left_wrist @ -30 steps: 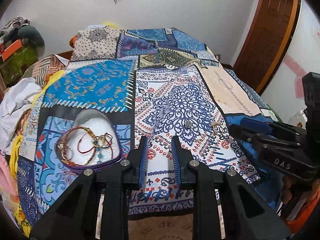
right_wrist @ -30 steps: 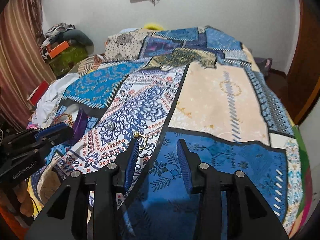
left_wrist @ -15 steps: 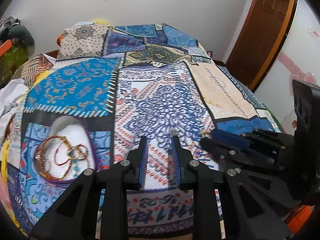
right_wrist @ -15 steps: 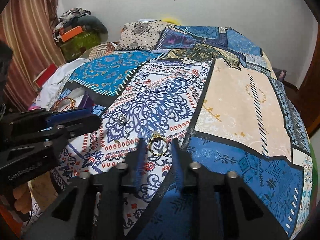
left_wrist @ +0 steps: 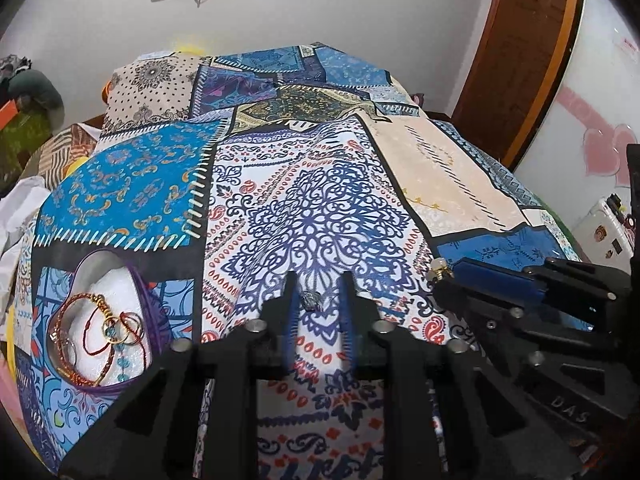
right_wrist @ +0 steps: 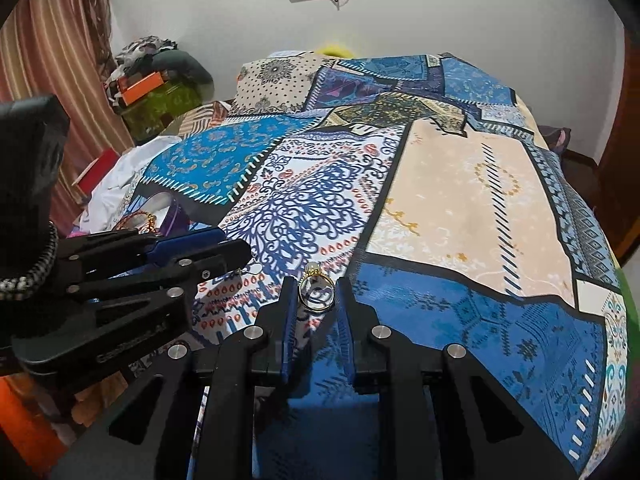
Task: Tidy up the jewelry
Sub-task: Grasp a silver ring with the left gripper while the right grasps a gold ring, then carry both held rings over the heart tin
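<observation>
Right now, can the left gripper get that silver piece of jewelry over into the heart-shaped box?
Probably yes. The left gripper, its jaws just closing, has the silver piece between them, and only bare bedspread lies between it and the open heart-shaped box. The right gripper sits on the opposite side.

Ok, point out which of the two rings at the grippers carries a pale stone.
The gold ring pinched in the right gripper: a pale stone tops its thin band. The silver ring at the left gripper is darker, chunkier.

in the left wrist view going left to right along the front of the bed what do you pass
heart-shaped box with bracelets → left gripper with a small silver ring between its fingers → right gripper holding a gold ring
</observation>
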Motion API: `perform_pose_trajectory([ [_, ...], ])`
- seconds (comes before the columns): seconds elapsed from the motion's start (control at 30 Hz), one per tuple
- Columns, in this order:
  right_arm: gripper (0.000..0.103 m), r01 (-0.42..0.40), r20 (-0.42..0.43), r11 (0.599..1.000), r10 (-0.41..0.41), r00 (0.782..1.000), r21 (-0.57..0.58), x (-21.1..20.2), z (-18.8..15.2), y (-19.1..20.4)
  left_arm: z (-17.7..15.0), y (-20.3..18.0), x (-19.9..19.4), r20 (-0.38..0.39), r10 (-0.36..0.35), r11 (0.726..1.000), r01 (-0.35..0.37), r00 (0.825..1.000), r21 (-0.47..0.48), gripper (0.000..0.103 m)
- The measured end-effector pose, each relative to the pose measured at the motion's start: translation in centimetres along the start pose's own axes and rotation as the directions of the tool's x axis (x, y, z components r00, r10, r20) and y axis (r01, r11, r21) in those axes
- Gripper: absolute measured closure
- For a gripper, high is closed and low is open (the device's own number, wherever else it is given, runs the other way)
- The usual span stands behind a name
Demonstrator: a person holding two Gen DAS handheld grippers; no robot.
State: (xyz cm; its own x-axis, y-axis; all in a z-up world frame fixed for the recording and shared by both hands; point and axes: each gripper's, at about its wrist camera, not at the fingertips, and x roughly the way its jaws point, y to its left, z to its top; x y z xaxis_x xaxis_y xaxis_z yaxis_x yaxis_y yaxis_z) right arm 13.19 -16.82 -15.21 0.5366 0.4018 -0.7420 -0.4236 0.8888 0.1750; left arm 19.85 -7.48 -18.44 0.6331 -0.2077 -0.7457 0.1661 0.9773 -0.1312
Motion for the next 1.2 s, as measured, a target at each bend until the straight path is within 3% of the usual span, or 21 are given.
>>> perform_pose_trajectory([
  [0.23, 0.086, 0.009, 0.023, 1.0, -0.009, 1.0, 0.026, -1.2, 0.0, -0.4, 0.0, -0.2, -1.1, 0.009, -0.003, 1.0, 0.003, 1.0, -0.01, 0.094],
  [0.7, 0.086, 0.024, 0.099, 1.0, -0.024, 0.995, 0.006, -4.2, 1.1, 2.0, 0.4, 0.4, -7.3, 0.134, -0.009, 1.0, 0.01, 0.991, -0.01, 0.094],
  [1.2, 0.086, -0.01, 0.135, 0.998, 0.019, 0.991, -0.065, -4.5, 2.5, 7.5, -1.0, 5.5, -12.2, 0.213, 0.049, 0.996, -0.033, 0.976, -0.078, 0.094],
])
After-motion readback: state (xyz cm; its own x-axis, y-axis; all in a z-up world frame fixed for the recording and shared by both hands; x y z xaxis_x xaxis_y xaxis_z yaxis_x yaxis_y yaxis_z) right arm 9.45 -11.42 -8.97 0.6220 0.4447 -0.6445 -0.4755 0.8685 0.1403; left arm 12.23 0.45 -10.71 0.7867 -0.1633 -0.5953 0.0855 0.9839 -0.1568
